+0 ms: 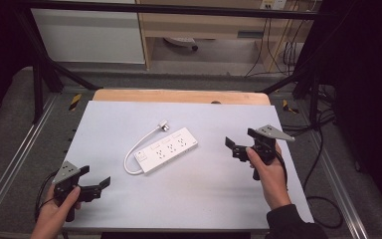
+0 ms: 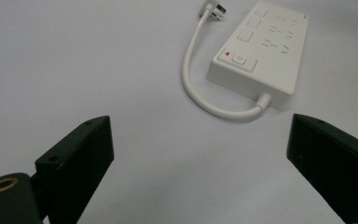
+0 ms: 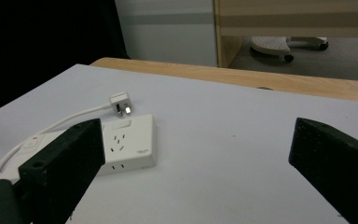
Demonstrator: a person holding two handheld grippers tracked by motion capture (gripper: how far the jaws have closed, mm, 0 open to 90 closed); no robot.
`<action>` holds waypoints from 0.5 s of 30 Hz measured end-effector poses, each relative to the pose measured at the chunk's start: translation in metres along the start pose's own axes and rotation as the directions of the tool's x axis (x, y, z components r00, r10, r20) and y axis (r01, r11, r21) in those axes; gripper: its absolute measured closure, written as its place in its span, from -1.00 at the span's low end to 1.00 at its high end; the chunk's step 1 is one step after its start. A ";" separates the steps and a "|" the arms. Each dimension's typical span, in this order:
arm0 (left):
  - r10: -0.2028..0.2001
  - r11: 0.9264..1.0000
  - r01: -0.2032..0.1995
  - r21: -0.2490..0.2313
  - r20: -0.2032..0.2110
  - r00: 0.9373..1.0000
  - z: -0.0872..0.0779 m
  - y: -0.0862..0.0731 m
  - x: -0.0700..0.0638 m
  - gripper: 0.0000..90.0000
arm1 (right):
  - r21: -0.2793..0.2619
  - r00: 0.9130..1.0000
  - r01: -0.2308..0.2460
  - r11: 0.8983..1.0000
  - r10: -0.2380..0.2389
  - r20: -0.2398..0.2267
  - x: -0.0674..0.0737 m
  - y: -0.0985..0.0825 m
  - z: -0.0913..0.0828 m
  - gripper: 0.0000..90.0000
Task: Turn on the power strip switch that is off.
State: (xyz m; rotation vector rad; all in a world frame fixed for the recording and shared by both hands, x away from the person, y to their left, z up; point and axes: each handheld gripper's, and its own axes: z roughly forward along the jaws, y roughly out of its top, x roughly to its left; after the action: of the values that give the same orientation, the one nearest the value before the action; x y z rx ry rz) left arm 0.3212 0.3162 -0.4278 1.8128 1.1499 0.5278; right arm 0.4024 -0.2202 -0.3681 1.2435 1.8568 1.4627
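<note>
Evidently nothing is started: the left gripper [image 1: 97, 185] and right gripper [image 1: 235, 147] both hang wide apart, holding nothing, flanking the untouched white plastic power strip [image 1: 166, 150] lying mid-table on the pale grey tabletop [image 1: 219, 199], its short white cord and plug [image 1: 163, 126] loose.

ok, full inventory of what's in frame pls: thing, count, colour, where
power strip: 1, white, middle of the table, lying flat at a slant, sockets up, apart from both grippers
cord: 1, white, short, loops from the strip's near-left end round its left side
plug: 1, white with metal pins, at the cord's far end, on the table just beyond the strip
table: 1, pale grey top, bare wood strip along the far edge
frame bars: several, black, around and above the table
cabinet: 1, light wood, on the floor beyond the table
left gripper: 1, black, near-left corner, jaws open, holding nothing
right gripper: 1, black, right of the strip, jaws open, holding nothing
</note>
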 end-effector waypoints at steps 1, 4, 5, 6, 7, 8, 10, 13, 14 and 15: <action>0.000 1.000 0.000 0.000 -0.002 1.000 0.000 0.000 0.000 -0.84 | -0.002 1.000 0.004 1.000 -0.004 0.000 -0.002 -0.003 -0.003 -0.91; -0.004 1.000 0.004 -0.003 -0.002 1.000 0.000 0.000 0.001 -0.84 | -0.001 1.000 0.009 1.000 -0.009 0.011 -0.006 -0.013 -0.011 -0.90; -0.007 1.000 0.007 -0.005 -0.002 1.000 0.000 0.000 0.001 -0.84 | -0.004 1.000 0.008 1.000 -0.008 0.013 -0.007 -0.016 -0.013 -0.90; -0.008 1.000 0.008 -0.007 -0.004 1.000 0.000 0.000 0.002 -0.84 | -0.003 1.000 0.005 1.000 -0.005 0.014 -0.008 -0.019 -0.016 -0.88; -0.008 1.000 0.007 -0.011 -0.005 1.000 0.000 0.000 0.003 -0.84 | 0.002 1.000 0.007 1.000 -0.007 0.015 -0.010 -0.024 -0.019 -0.87; -0.009 1.000 0.008 -0.017 -0.008 1.000 0.000 0.000 0.003 -0.84 | 0.006 1.000 0.010 1.000 -0.010 0.017 -0.011 -0.027 -0.021 -0.87; -0.011 1.000 0.011 -0.029 -0.015 1.000 -0.001 0.000 0.005 -0.83 | 0.035 0.999 0.032 0.999 -0.033 0.028 -0.013 -0.037 -0.026 -0.87; -0.028 0.999 0.027 -0.036 -0.019 0.999 -0.002 -0.001 0.008 -0.83 | 0.069 0.998 0.049 0.996 -0.052 0.045 -0.015 -0.050 -0.031 -0.88; -0.028 0.999 0.027 -0.036 -0.022 0.999 -0.002 -0.001 0.009 -0.83 | 0.072 0.998 0.046 0.996 -0.049 0.049 -0.016 -0.056 -0.034 -0.88; -0.031 0.999 0.030 -0.034 -0.025 0.999 -0.003 -0.001 0.009 -0.82 | 0.072 0.998 0.043 0.996 -0.047 0.049 -0.017 -0.059 -0.035 -0.88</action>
State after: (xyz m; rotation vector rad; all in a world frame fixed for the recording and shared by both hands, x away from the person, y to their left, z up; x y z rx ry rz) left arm 0.3229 0.3254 -0.4284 1.7618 1.1769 0.5511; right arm 0.3609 -0.2538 -0.4145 1.2514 1.9056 1.3400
